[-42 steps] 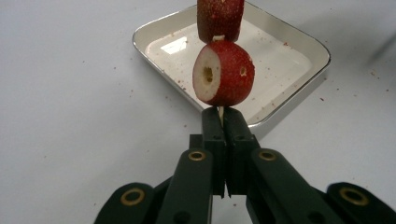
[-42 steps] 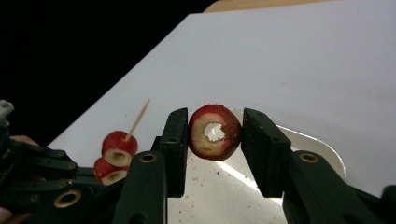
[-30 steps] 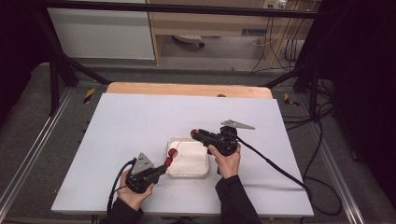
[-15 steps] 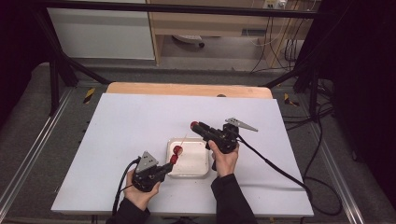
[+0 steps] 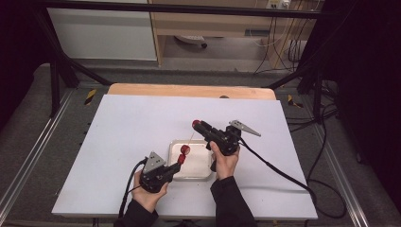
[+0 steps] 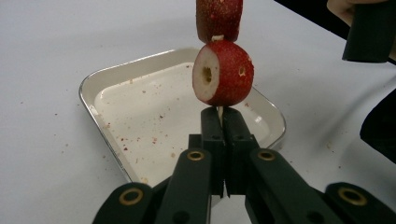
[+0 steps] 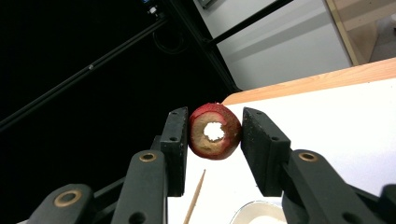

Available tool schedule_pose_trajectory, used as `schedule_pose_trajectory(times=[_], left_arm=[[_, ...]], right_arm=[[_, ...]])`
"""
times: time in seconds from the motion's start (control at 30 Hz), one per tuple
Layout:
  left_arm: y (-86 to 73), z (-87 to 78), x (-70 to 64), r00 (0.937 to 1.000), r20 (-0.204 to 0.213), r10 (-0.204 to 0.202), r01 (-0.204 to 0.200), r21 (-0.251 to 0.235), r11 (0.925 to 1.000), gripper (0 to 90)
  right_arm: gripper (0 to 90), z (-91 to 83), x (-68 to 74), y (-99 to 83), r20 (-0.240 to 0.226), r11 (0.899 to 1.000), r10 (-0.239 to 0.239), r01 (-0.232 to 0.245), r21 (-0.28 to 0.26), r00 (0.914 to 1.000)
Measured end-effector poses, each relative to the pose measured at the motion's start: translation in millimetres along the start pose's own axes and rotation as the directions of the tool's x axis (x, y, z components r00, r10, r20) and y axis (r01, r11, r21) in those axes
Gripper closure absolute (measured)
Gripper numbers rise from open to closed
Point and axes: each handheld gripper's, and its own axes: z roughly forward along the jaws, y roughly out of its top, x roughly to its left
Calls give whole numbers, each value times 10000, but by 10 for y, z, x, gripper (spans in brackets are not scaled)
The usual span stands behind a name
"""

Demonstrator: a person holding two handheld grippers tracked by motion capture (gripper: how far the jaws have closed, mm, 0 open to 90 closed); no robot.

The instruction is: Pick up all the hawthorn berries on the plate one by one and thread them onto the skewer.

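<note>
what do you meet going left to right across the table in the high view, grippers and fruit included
left gripper → fruit pieces on the stick → fruit piece in the right gripper's jaws → right gripper → its cable

White tabletop (image 5: 132, 137): flat sheet, speckled with fine red crumbs in the left gripper view. Wooden board (image 5: 189, 90): light brown, edge showing along the far side of the tabletop. Black frame bars (image 5: 189, 8): one across the top, slanted struts at both sides. Wooden cabinet (image 5: 222, 23): beyond the tabletop, beside a white panel (image 5: 101, 33). Loose cables (image 5: 283, 52): dark, hanging at right rear. Grey floor covering (image 5: 28, 137): flanks the tabletop.
</note>
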Motion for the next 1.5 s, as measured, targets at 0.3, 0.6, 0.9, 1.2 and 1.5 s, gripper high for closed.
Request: schedule_pose_trajectory(times=[0.3,0.6,0.9,1.2,1.5], left_arm=[[4,2,0,10000,-24,-71,71,-79,9999,888],[-2,6,12,9999,-55,-111,111,-69,9999,889],[1,3,11,9998,-76,-186,185,-183,9997,888],[20,33,3,9990,-69,-446,444,-288,9986,888],[34,62,5,9984,-111,-546,541,-378,9978,889]], right_arm=[[629,24,4,-53,-108,9998,165,-167,-143,9998],[629,22,17,-77,-278,9995,261,-267,-188,9993],[629,32,12,-98,-256,9996,272,-275,-116,9993],[629,49,25,-186,-385,9989,461,-465,-80,9982],[630,53,45,-282,-486,9984,562,-559,69,9972]])
